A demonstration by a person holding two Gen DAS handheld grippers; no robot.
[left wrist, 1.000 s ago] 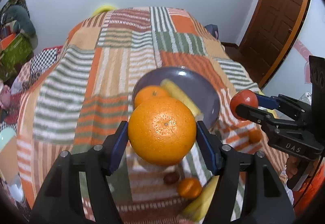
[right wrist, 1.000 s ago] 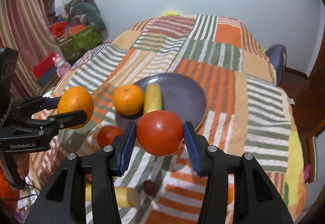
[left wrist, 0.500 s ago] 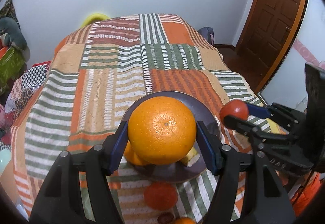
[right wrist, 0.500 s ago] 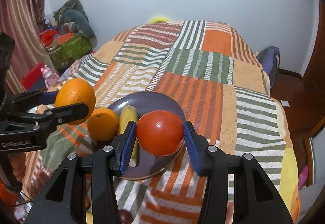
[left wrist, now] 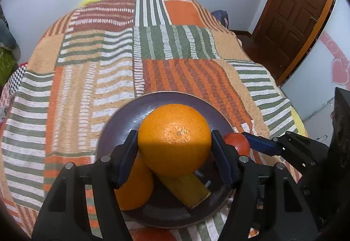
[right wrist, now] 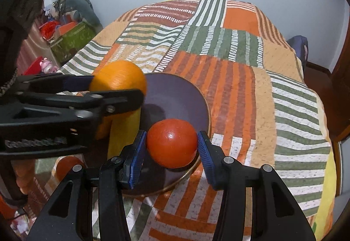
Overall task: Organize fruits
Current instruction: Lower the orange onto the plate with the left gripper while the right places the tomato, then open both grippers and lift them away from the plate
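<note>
My left gripper (left wrist: 174, 154) is shut on a large orange (left wrist: 174, 139) and holds it over the dark purple plate (left wrist: 131, 118). A second orange (left wrist: 134, 186) and a banana piece (left wrist: 186, 188) lie on the plate below it. My right gripper (right wrist: 171, 149) is shut on a red tomato (right wrist: 171, 145) above the plate's near right rim (right wrist: 196, 164). In the right wrist view the left gripper (right wrist: 118, 92) holds the orange (right wrist: 119, 74) over the plate's left side, above the banana (right wrist: 124, 129).
The plate sits on a bed with a striped patchwork blanket (left wrist: 170, 44). Another red fruit (right wrist: 67, 166) lies on the blanket left of the plate, and one shows at the near edge (left wrist: 153, 235). Boxes and toys (right wrist: 70, 35) stand at the left. A wooden door (left wrist: 295, 11) is at the right.
Both grippers have moved forward and down over the plate, each still holding its fruit. The plate now looks much closer and the loose fruits on the blanket have dropped out of view.
</note>
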